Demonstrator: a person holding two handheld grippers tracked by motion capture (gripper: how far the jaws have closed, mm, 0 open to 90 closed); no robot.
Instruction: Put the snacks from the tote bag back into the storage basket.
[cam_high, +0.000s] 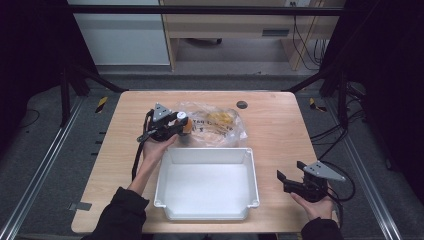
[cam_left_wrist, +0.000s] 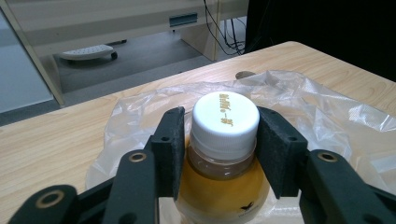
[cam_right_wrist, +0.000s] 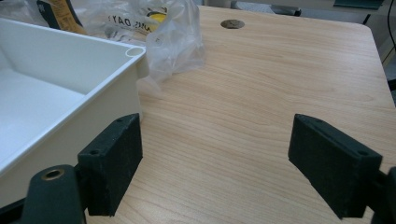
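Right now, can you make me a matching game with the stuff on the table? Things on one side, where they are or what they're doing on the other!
Things:
1. bottle
2. white bin
3. plastic bag
4. right gripper

States:
A. crinkly and clear, behind the bin
B. jaws wide open over bare wood
C. squeezed at the neck by the left gripper
D. empty, in the middle of the table

Pairs: 1-C, 2-D, 3-A, 4-B
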